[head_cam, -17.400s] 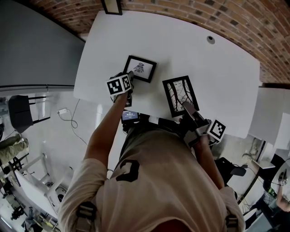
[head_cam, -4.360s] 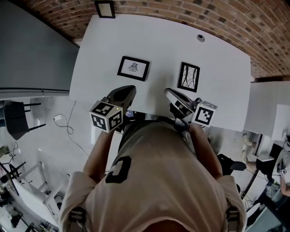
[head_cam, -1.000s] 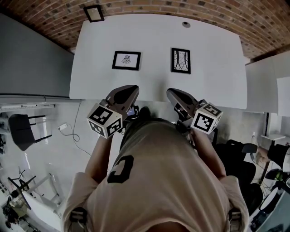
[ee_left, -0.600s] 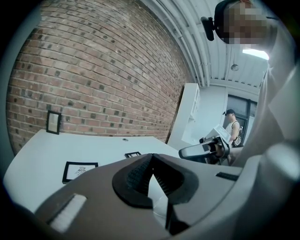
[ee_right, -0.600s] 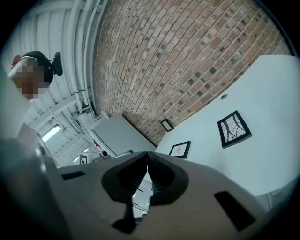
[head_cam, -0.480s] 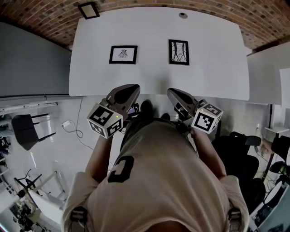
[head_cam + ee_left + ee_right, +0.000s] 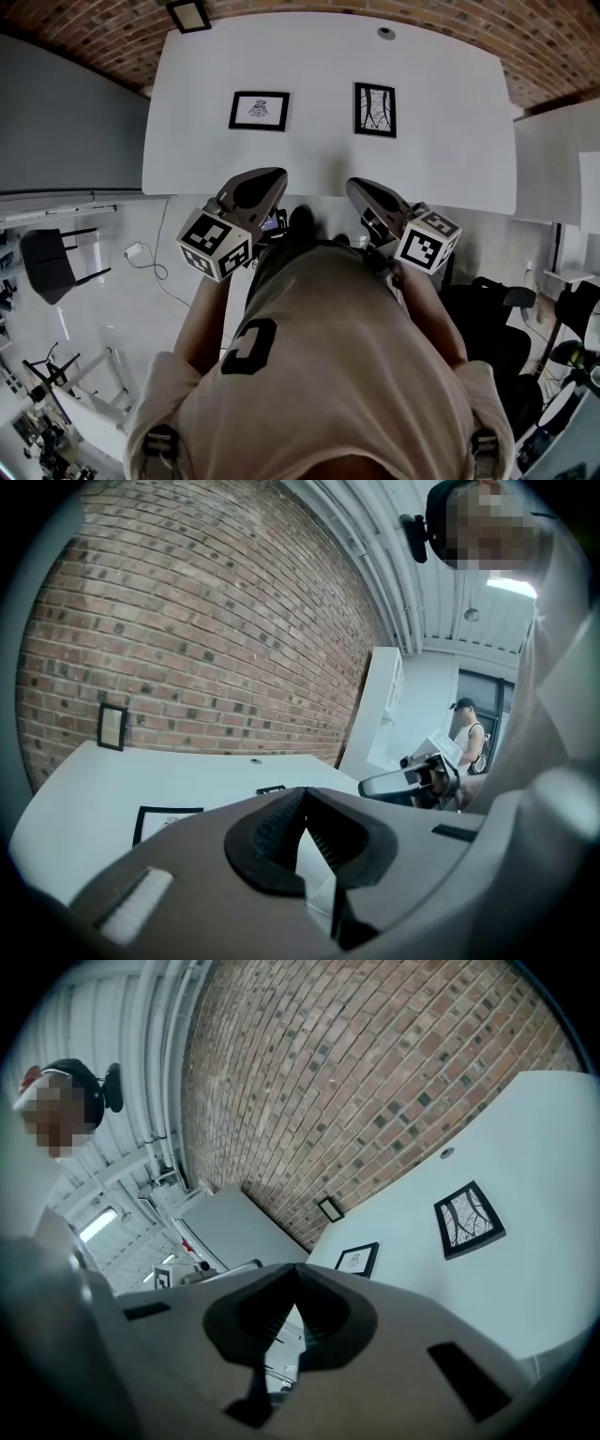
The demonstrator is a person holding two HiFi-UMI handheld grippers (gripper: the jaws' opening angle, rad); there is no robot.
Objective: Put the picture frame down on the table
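Picture frame (image 7: 375, 110) flat on table (image 7: 450, 141)

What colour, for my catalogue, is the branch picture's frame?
Black rectangular frame, clearest in head view.

Black picture frames (image 7: 259, 110) (image 7: 375, 110), white table (image 7: 441, 141), red-brick wall (image 7: 562, 42).

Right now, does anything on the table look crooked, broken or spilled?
Nothing stands out. The sketch picture frame and the branch-print picture frame both lie flat on the white table, apart and roughly square to its edges. No spill or damage shows.
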